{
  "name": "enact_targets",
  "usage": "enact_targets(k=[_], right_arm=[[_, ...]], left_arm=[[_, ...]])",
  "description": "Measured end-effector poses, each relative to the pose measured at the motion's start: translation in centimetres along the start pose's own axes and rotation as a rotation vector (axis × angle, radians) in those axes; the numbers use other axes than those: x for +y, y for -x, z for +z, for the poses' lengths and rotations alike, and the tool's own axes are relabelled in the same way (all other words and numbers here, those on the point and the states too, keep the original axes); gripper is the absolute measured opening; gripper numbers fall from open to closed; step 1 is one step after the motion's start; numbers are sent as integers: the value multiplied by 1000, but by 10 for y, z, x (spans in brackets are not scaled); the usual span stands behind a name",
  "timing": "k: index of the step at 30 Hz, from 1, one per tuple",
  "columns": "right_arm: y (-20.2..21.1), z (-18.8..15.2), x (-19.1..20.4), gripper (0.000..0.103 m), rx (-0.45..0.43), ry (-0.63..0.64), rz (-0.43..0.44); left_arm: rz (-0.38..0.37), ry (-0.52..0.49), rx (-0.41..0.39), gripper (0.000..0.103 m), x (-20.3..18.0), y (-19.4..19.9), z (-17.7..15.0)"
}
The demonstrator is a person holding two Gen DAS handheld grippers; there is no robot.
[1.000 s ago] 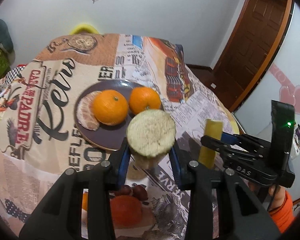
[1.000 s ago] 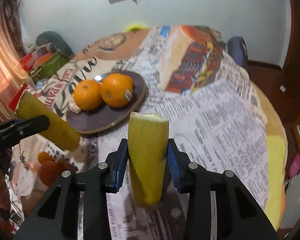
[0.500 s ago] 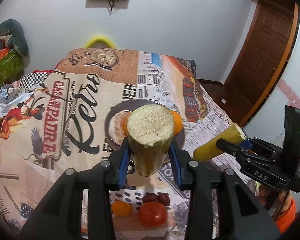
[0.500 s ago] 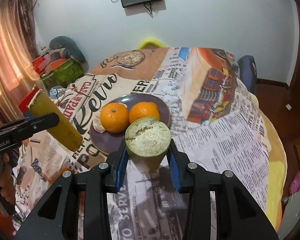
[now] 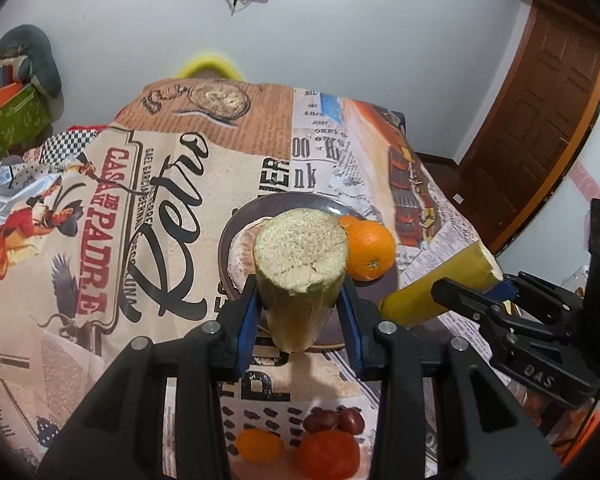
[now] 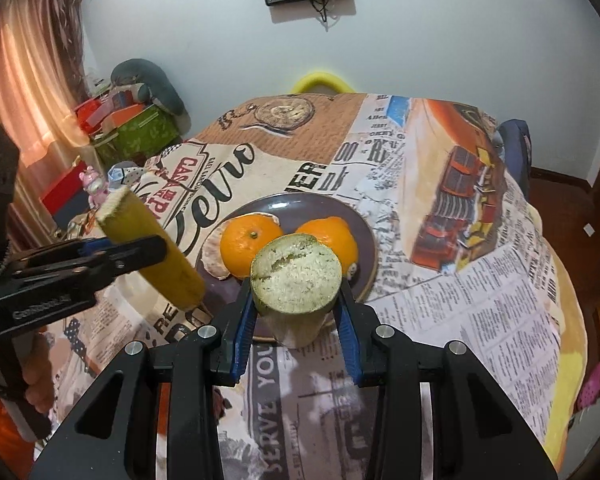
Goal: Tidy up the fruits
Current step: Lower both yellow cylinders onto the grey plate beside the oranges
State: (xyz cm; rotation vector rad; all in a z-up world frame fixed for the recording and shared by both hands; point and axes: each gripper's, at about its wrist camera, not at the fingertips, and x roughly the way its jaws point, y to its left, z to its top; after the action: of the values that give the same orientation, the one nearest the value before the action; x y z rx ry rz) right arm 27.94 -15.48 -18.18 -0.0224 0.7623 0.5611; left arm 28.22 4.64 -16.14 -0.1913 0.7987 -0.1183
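My left gripper (image 5: 300, 304) is shut on a yellow-green cut stalk piece (image 5: 300, 268), held above the table with its pale cut end facing the camera. My right gripper (image 6: 296, 308) is shut on a second cut stalk piece (image 6: 296, 280); it also shows in the left wrist view (image 5: 440, 284). The left piece also shows in the right wrist view (image 6: 152, 252). Beyond both lies a dark plate (image 6: 360, 224) with two oranges (image 6: 248, 244) (image 6: 332, 236) and peel (image 6: 212, 256).
The round table wears a newspaper-print cloth (image 5: 160, 220) and drops off at the right (image 6: 560, 320). Printed fruit pictures (image 5: 324, 452) lie near the front edge. A wooden door (image 5: 540, 120) stands at right, boxes and clutter (image 6: 132, 128) at far left.
Both grippers have risen and pulled back from the plate, each holding its stalk piece. The pieces have tipped so their cut ends face the cameras.
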Motion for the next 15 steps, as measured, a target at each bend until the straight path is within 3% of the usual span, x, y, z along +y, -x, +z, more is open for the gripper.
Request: enact_targets(k=[15], right_arm=[[-43, 17, 7, 34, 19, 23, 17]], left_arm=[[-8, 27, 23, 37, 14, -41, 10]])
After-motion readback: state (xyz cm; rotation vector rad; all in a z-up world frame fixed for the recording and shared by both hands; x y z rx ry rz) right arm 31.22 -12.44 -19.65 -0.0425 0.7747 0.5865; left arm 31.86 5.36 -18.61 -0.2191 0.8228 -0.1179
